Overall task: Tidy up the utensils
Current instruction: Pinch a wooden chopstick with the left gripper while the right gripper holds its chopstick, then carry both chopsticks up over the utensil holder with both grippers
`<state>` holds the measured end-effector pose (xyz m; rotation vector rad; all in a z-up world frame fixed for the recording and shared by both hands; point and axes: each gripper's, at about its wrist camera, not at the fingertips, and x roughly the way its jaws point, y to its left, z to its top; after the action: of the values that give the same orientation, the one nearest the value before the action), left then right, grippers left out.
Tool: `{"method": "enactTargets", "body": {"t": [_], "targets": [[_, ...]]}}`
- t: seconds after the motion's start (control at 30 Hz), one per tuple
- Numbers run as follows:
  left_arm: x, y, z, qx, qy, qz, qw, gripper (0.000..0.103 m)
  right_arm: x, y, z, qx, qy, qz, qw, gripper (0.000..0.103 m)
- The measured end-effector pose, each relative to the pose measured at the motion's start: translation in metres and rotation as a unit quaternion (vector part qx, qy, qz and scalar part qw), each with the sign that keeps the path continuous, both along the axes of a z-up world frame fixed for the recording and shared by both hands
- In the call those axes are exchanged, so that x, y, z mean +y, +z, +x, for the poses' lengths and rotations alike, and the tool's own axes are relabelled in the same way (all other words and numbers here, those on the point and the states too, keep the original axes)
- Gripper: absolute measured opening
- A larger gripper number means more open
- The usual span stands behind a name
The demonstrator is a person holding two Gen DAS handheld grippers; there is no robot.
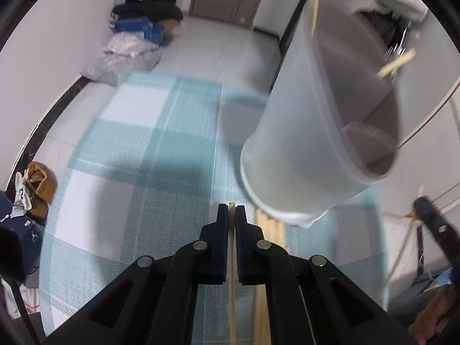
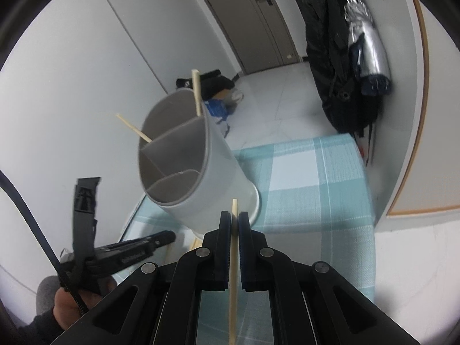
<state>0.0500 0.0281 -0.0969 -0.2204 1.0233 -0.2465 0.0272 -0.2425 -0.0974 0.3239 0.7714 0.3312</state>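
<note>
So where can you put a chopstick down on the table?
The checked tablecloth lies bare right of the white holder, out to its far edge. It is crowded at the holder's base, where loose chopsticks lie by the left gripper.

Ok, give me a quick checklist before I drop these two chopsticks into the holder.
1. Left gripper clamps its chopstick: ok, jaws closed on it.
2. Right gripper clamps its chopstick: ok, stick runs between the closed jaws.
3. Utensil holder sits on the checked cloth: ok, though whether it leans cannot be told through the fisheye.
4. Room in the holder: ok, the dividers leave open compartments; two chopsticks already stick out near the far rim.
5. Chopstick tips over the opening: not ok, both tips are short of the rim.
6. Loose chopsticks by the holder's base: cannot tell how many remain.
</note>
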Motion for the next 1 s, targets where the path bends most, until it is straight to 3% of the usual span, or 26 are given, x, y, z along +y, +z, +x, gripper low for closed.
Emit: {"method": "enactTargets", "body": {"t": [0.17,0.33,0.7,1.0], "targets": [[0.013,0.038,-0.023,-0.07,0.013,-0.035,0.9969,0.001,0.002,0.013,-0.013,-0.032,-0.003,0.005,0.999,0.004],[0.008,0.072,-0.047,-0.127,0.006,-0.041,0.991,0.001,0.008,0.024,-0.021,-0.061,-0.003,-0.005,0.998,0.004],[-0.011,0.097,-0.063,-0.162,-0.044,-0.004,0.9858,0.001,0.033,0.036,-0.041,-0.101,0.018,-0.055,0.993,0.004],[-0.011,0.115,-0.076,-0.173,-0.058,0.0,0.9833,0.001,0.032,0.042,-0.047,-0.116,0.033,-0.036,0.992,0.004]]}}
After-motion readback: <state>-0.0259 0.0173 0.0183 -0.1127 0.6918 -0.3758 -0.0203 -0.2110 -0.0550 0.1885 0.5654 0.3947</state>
